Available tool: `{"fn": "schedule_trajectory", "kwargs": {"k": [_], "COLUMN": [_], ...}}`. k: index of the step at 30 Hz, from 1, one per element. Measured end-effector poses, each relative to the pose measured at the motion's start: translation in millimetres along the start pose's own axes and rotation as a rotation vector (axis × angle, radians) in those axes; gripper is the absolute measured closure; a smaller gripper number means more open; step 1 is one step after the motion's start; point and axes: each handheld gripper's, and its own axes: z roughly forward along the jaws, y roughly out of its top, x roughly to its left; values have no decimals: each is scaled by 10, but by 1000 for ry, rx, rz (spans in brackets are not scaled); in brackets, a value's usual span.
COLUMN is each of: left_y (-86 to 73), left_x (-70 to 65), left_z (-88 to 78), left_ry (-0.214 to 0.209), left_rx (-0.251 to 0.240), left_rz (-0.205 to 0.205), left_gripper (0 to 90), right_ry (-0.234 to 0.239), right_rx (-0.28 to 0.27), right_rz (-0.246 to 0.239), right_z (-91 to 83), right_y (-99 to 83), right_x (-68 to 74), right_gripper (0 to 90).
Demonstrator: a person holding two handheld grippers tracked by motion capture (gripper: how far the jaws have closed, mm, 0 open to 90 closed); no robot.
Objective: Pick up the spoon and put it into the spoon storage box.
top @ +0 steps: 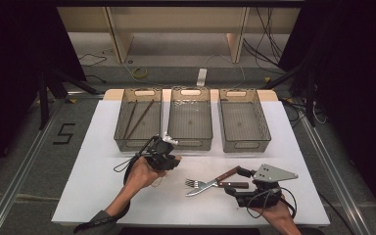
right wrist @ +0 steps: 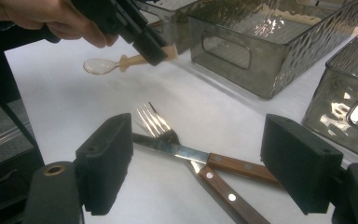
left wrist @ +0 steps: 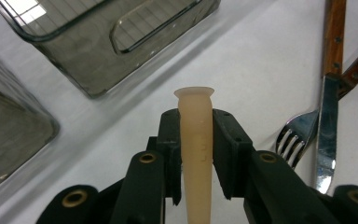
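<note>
We clamp the spoon (right wrist: 103,65) in the left tongs (left wrist: 196,140) near the bins (top: 191,122) — likely for sorting. Right tongs (right wrist: 196,163) gape over the crossed fork (right wrist: 156,123) and knife (right wrist: 200,158) on the tabletop (top: 103,186).

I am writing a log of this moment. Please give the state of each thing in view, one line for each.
Left gripper: shut on spoon.
Spoon: held above the table.
Right gripper: open, around knife and fork.
Knife: lying crossed with fork.
Fork: lying on table.
Chopsticks: in left bin.
</note>
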Motion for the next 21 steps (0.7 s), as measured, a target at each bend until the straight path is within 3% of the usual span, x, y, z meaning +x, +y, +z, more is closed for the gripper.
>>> {"fn": "schedule_trajectory", "kwargs": {"k": [3, 9, 21], "left_y": [47, 204, 569], "left_x": [19, 52, 282], "left_z": [-62, -202, -395], "left_ry": [-29, -25, 16], "left_rx": [-15, -71, -154], "left_rz": [-4, 6, -24], "left_gripper": [733, 733, 733], "right_ry": [0, -6, -3], "right_rx": [-1, 1, -4], "right_rz": [1, 11, 18], "right_z": [0, 1, -1], "right_y": [0, -7, -12], "right_x": [0, -20, -21], "right_gripper": [260, 260, 259]}}
